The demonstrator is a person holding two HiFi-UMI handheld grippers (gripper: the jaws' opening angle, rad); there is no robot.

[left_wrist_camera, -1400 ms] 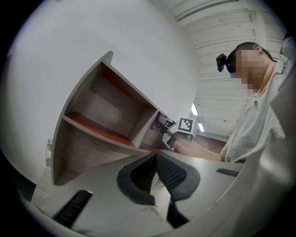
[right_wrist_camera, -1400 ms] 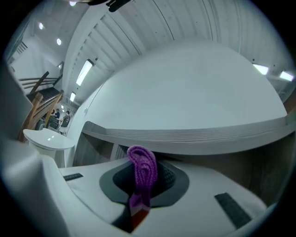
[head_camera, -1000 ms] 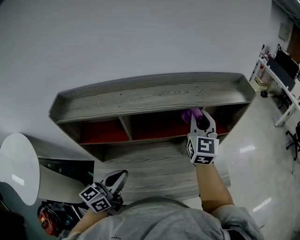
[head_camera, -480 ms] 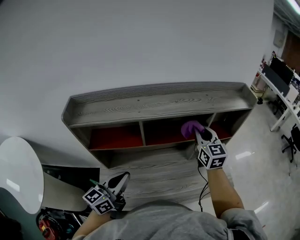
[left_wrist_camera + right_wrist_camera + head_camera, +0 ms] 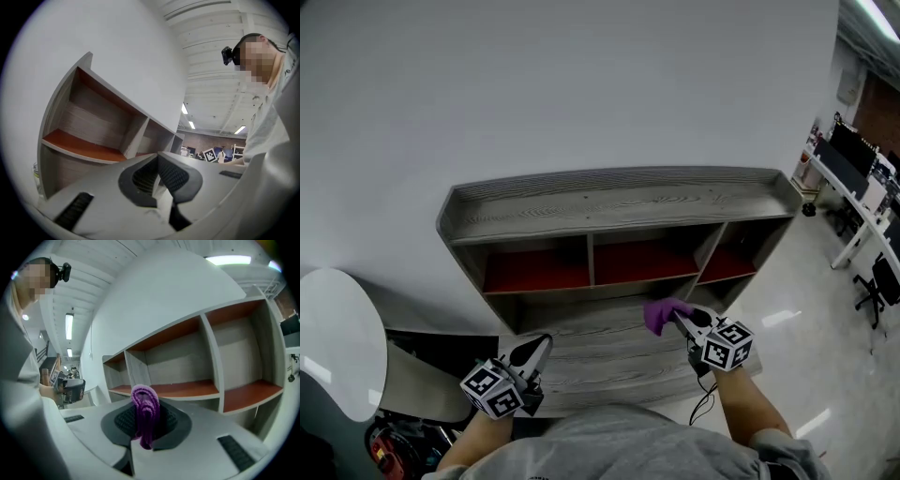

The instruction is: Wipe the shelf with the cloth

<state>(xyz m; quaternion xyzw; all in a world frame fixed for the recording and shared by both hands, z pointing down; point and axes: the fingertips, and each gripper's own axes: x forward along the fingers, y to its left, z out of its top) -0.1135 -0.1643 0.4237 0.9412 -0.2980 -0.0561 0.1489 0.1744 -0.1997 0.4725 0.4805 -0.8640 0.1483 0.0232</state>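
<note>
A grey wooden shelf unit (image 5: 619, 202) with red-floored compartments stands against the white wall. My right gripper (image 5: 680, 321) is shut on a purple cloth (image 5: 662, 313) and hangs in front of the unit, above its lower grey ledge (image 5: 609, 352). From the right gripper view the cloth (image 5: 145, 414) is bunched between the jaws, with the red shelf boards (image 5: 187, 389) beyond and apart from it. My left gripper (image 5: 534, 354) is low at the left, jaws together and holding nothing. The left gripper view shows its closed tips (image 5: 157, 161) before the left compartment (image 5: 84, 140).
A white round table (image 5: 333, 337) sits at the left, with dark equipment (image 5: 403, 427) on the floor below it. Desks and chairs (image 5: 862, 216) stand at the far right on a glossy floor. The wall behind the shelf unit is bare.
My right gripper has pulled back out of the middle compartment with the cloth, moving down toward me. The head view shifted slightly. The left gripper barely moved.
</note>
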